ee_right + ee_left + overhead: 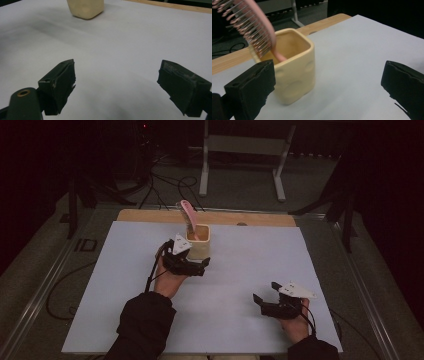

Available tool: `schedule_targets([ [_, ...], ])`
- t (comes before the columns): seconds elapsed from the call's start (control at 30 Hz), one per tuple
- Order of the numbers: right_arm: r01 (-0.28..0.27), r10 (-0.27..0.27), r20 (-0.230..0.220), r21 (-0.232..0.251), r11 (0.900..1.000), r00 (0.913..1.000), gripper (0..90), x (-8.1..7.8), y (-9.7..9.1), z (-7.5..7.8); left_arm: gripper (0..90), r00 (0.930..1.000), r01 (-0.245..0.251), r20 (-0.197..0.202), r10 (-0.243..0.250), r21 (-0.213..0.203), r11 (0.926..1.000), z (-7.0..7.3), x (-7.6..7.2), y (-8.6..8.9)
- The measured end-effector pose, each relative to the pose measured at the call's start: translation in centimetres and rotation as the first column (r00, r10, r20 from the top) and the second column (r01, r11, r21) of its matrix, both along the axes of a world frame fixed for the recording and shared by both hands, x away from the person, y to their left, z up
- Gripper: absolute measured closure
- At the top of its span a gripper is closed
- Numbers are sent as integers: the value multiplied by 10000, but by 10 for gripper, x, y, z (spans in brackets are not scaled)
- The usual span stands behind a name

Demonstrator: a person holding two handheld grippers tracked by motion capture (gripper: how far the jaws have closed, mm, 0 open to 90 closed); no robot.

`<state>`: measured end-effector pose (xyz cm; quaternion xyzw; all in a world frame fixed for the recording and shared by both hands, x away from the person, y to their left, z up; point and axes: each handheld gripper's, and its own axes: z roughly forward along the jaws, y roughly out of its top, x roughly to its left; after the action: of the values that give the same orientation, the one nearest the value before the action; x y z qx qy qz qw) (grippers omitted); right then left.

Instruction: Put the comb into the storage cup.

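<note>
High view: a person's two hands each hold a hand-held gripper over a desk (pixel 240 270) covered by a white sheet, with a strip of bare wood at its far edge.
Left hand-held gripper (pixel 196 266): jaws spread wide and holding nothing; it sits just beside the near side of the cup, and whether it touches the cup cannot be told.
Left gripper view: the cup stands just ahead of the left jaw, partly between the two jaws; the right jaw is well apart from it over bare white sheet.
Cup (pixel 294 72): pale yellow ceramic, squarish with rounded corners, upright on the sheet.
Hairbrush (pixel 259 27): pink, handle down inside the cup, bristled head leaning out over the rim away from the left hand-held gripper.
Right hand-held gripper (pixel 266 295): jaws wide apart and holding nothing, low over the sheet, well apart from the cup.
Right gripper view: the cup's base (pixel 86 8) lies far ahead, beyond the left jaw.
</note>
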<state>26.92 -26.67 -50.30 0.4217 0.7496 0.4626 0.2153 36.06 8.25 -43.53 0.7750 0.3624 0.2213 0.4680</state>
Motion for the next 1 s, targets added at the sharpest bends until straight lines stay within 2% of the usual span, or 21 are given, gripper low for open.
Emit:
schedule_targets([
  [0.3, 4, -4, 58, -23, 10000, 10000, 142, -1, 0, 0, 2, 10000, -46, 57, 47, -186, 9998, -6, -18, 23],
  [0.43, 7, -7, 51, -16, 10000, 10000, 142, -1, -1, -1, 2, 9999, -107, 12, 107, -42, 9999, -16, -32, 36],
  [0.5, 28, -28, 62, -18, 10000, 10000, 142, -2, -1, 0, 2, 9999, -120, -10, 120, -80, 9999, -18, -34, 38],
  [0.77, 105, -105, 78, 26, 9999, 9999, 141, -2, -3, 0, 2, 9990, -401, -209, 400, -42, 9992, -35, -59, 69],
  [0.9, 117, -119, 142, 107, 9999, 9998, 139, -3, -4, 1, 2, 9989, -450, -135, 450, 7, 9990, -39, -66, 79],
  [1.0, 132, -136, 225, 178, 9998, 9997, 138, -4, -5, 3, 2, 9975, -701, 19, 702, -181, 9974, -42, -76, 94],
])
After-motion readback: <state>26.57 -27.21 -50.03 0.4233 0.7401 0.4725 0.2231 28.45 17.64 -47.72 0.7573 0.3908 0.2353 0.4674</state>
